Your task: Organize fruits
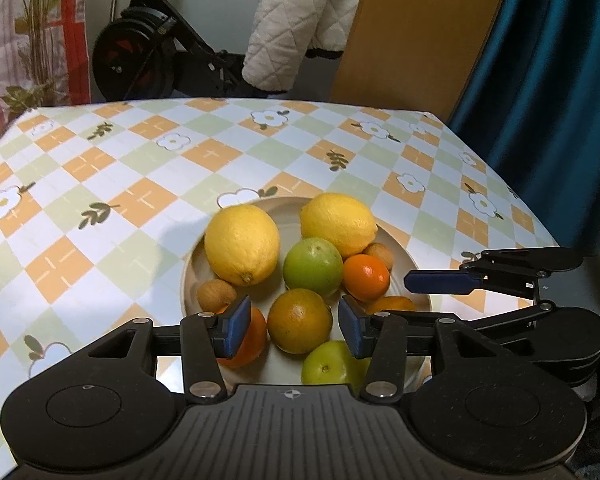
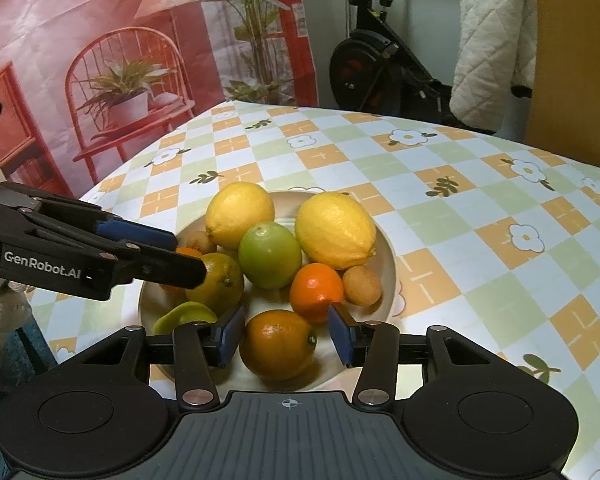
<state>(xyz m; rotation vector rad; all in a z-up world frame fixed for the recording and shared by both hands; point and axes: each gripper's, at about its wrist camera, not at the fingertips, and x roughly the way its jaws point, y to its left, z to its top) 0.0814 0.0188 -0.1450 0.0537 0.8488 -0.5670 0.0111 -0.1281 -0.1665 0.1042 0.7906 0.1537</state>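
Note:
A beige plate on the checked tablecloth holds a pile of fruit: two yellow lemons, green round fruits, oranges and small brown fruits. My left gripper is open, its pads on either side of a dull orange fruit without touching it. My right gripper is open around another orange fruit at the plate's near edge. Each gripper shows in the other's view: the right one and the left one.
The table carries a checked cloth with flowers. Behind it stand an exercise bike, a white quilted jacket, a wooden panel and a teal curtain. A printed backdrop hangs at the left.

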